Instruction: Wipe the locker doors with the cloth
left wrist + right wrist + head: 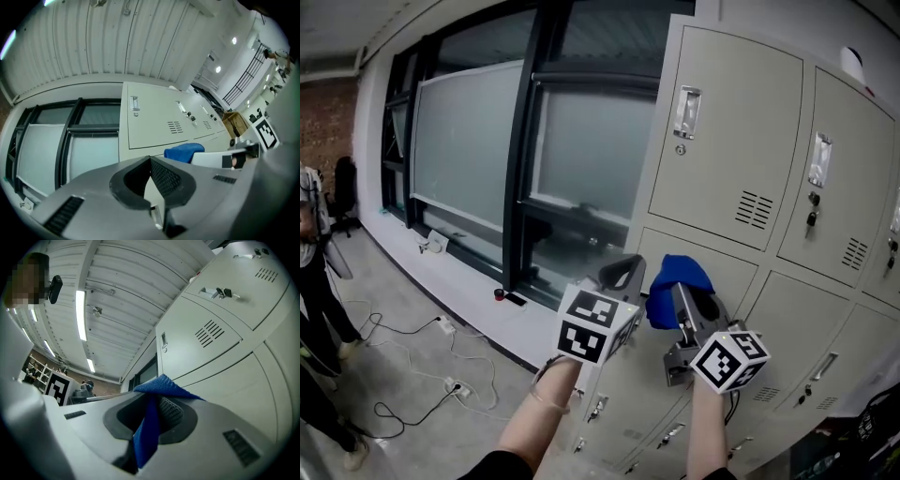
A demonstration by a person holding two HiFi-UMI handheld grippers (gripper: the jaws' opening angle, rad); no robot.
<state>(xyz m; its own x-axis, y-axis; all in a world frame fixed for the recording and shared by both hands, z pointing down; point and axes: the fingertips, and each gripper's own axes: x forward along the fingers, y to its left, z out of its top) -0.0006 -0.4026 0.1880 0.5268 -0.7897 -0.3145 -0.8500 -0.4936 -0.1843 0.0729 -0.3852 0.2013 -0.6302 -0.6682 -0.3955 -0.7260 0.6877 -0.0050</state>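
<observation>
A grey floor is recorded in the head view. Thin dark cables are trailed loosely across it, joined to two white sockets, well apart. Along the window base a low white ledge is noted; a small red-and-black item and a pale item are laid on it. A person's shoe is planted at the left edge.
</observation>
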